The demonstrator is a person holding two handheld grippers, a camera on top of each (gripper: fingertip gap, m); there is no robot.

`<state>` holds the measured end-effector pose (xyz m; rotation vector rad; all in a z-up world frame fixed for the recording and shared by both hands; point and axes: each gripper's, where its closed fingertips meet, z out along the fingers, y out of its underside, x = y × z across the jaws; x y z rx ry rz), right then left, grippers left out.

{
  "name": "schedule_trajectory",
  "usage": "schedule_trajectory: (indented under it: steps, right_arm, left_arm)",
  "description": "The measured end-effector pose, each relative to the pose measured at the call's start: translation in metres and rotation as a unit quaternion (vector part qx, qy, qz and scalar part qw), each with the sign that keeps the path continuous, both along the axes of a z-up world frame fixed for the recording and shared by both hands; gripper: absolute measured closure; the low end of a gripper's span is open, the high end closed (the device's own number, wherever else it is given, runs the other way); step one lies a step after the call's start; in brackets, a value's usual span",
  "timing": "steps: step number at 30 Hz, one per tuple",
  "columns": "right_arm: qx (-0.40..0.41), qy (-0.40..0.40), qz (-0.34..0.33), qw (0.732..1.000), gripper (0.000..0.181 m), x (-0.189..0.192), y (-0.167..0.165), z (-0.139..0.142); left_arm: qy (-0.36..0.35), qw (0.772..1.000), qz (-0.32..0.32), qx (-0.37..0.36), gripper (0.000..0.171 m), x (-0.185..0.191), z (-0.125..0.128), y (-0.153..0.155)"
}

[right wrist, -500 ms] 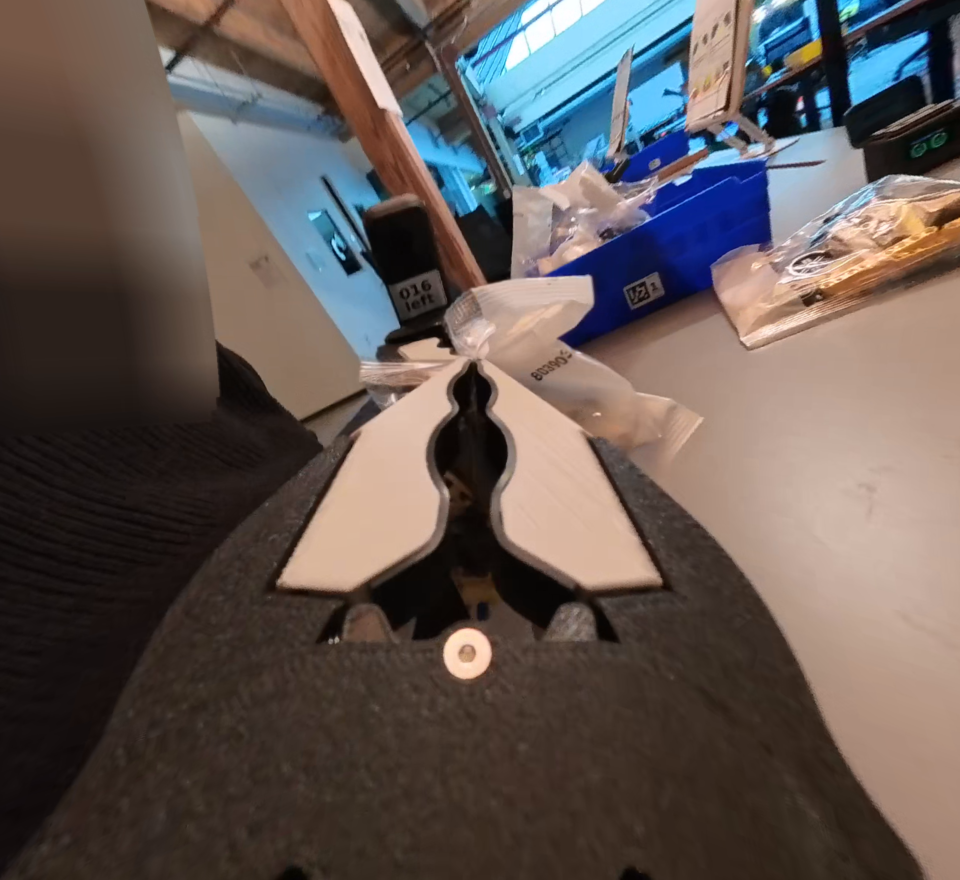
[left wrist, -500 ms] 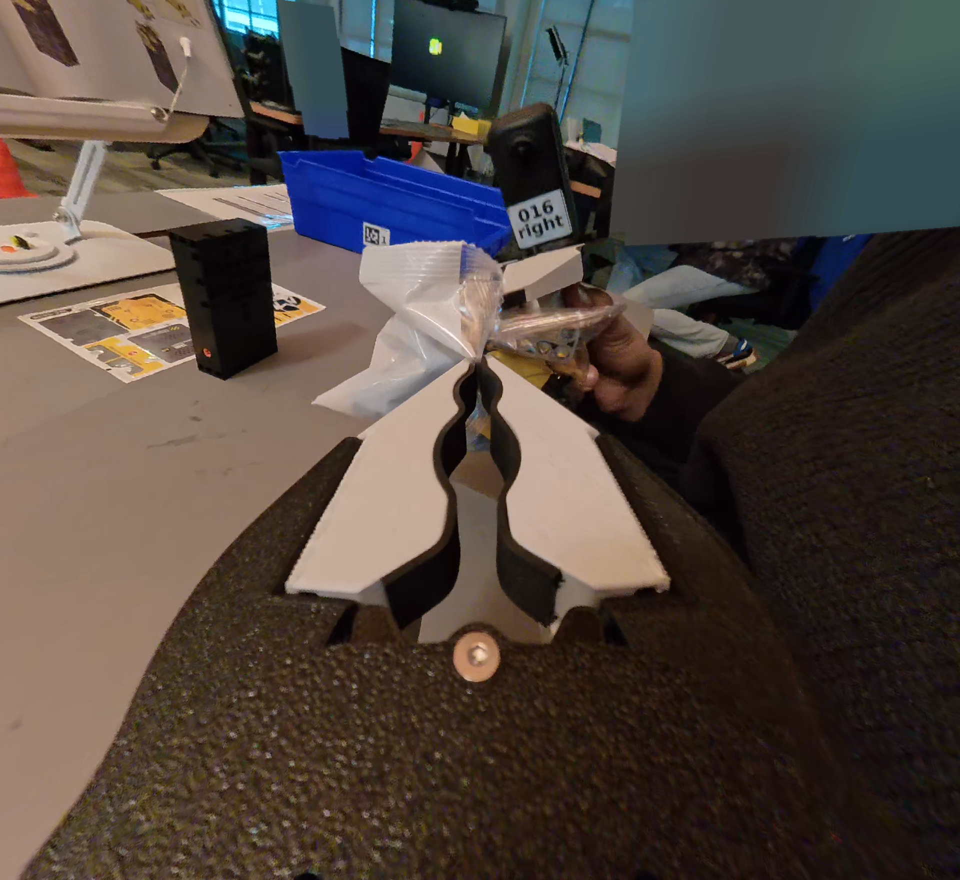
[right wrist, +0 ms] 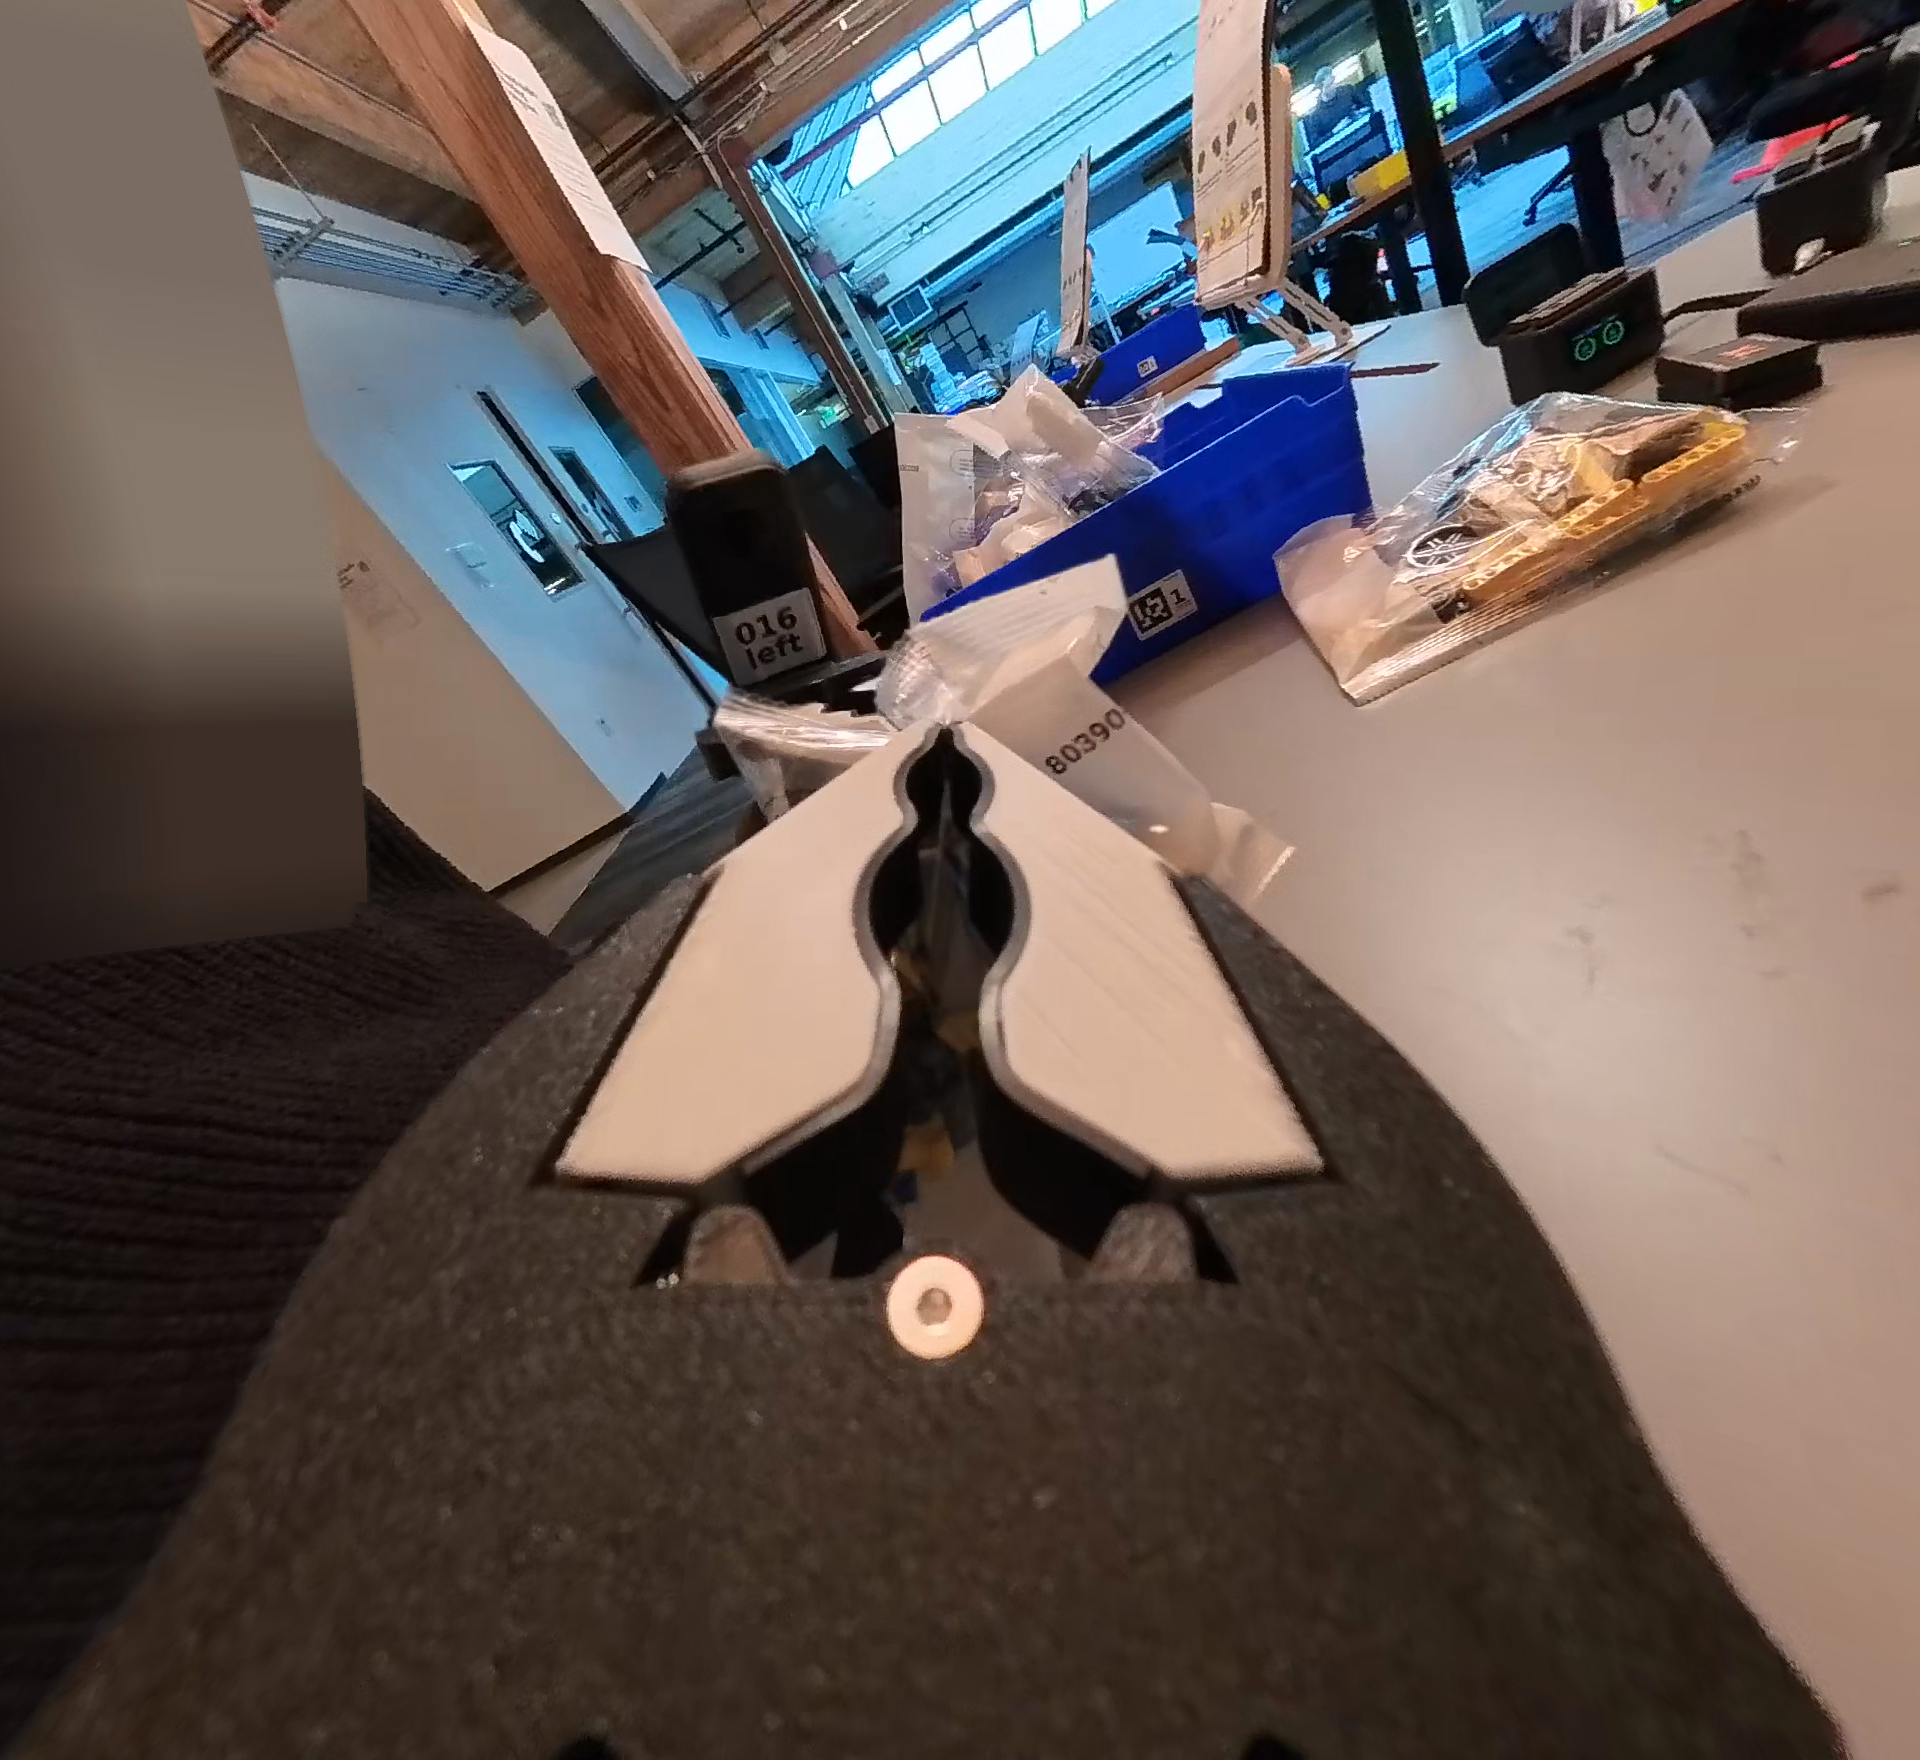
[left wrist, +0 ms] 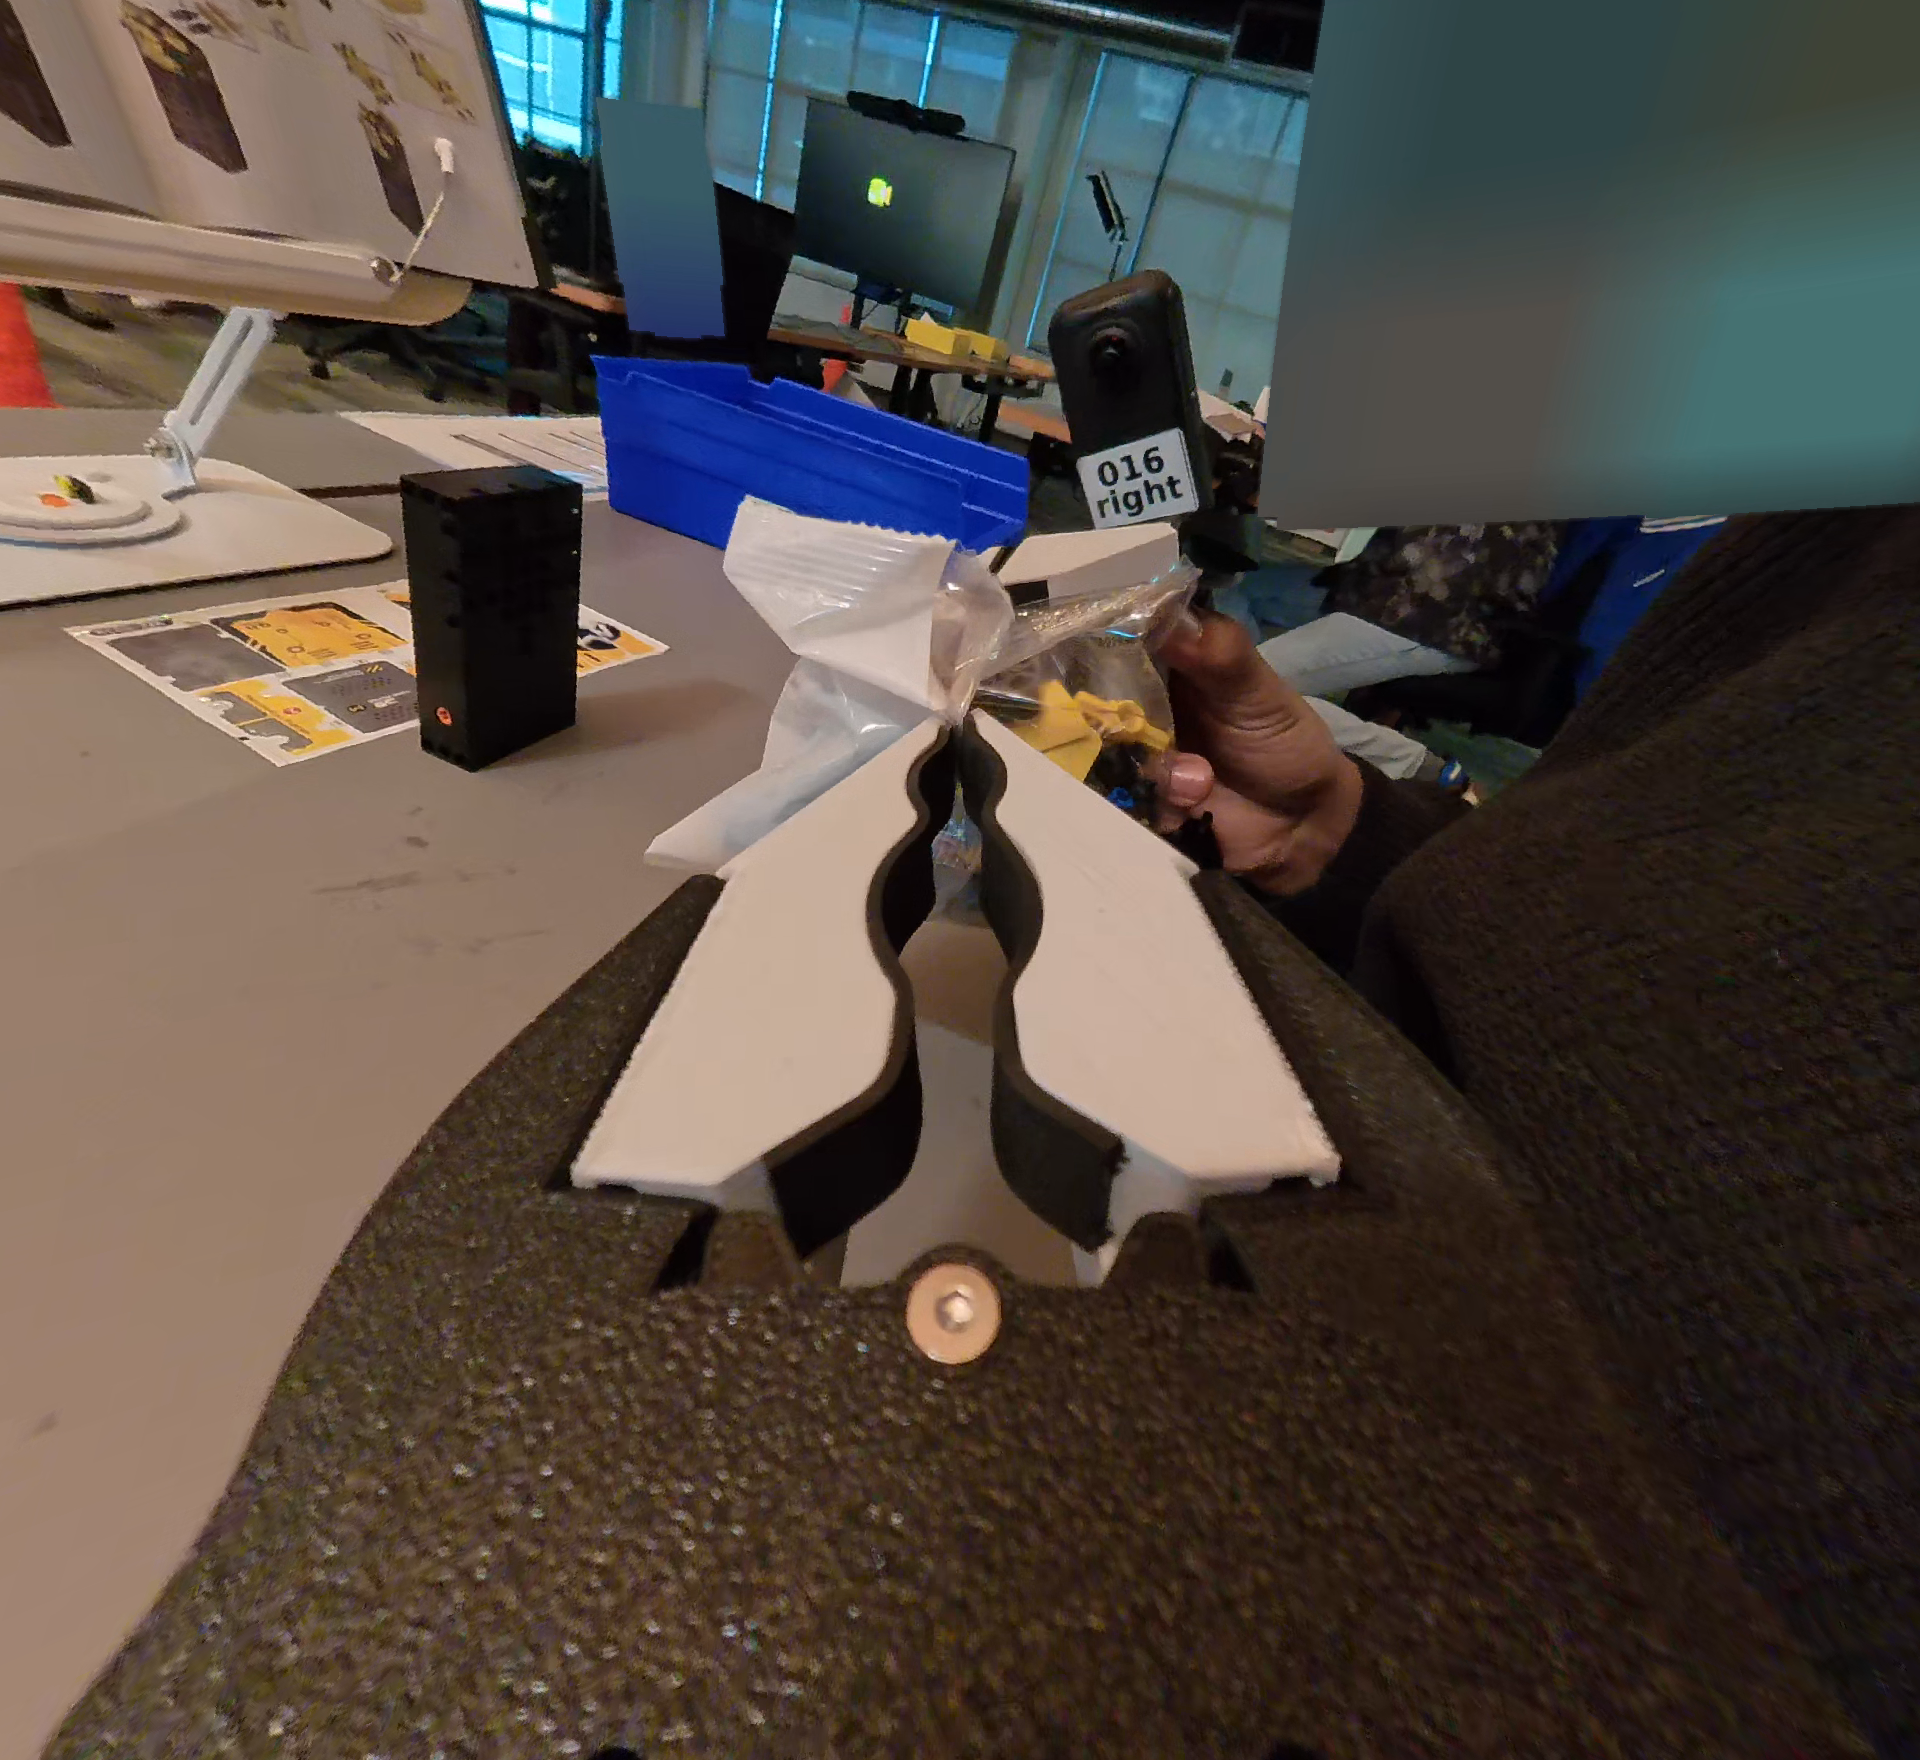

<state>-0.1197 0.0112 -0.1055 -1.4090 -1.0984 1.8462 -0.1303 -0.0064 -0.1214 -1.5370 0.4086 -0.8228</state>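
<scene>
held up between both grippers, just above the near edge of the grey desk (left wrist: 260,931), is a small clear plastic bag (left wrist: 873,630) of yellow and dark building pieces. the left gripper (left wrist: 961,734) has its fingers closed, pinching one crumpled side of the bag's top; the right gripper (right wrist: 943,736) has its fingers closed on the opposite side, facing it. the bag looks light, thin, soft and slippery, with a white sealed strip on top and loose hard parts sagging below, so the firmest hold is likely the crimped strip near the seal. behind stand a blue bin (left wrist: 790,453), a black block (left wrist: 488,614), and another bag of parts (right wrist: 1527,526)
</scene>
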Motion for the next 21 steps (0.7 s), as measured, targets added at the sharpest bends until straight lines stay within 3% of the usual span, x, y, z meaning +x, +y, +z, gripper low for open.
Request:
schedule_trajectory:
  steps: [6,16,21]
  right_arm:
    - [0.003,0.005,-0.035,0.999,0.181,-0.001,0.007,-0.001]
    - [-0.033,0.015,-0.031,0.999,0.181,-0.005,0.01,-0.007]
    - [-0.039,0.009,-0.009,0.999,0.181,-0.003,0.009,-0.012]
  left_arm:
    - [-0.044,0.999,0.013,0.014,0.171,-0.001,-0.001,0.004]
    - [-0.083,0.996,0.019,-0.001,0.171,-0.006,-0.004,0.002]
    - [-0.04,0.998,0.039,-0.015,0.167,-0.008,-0.006,0.001]
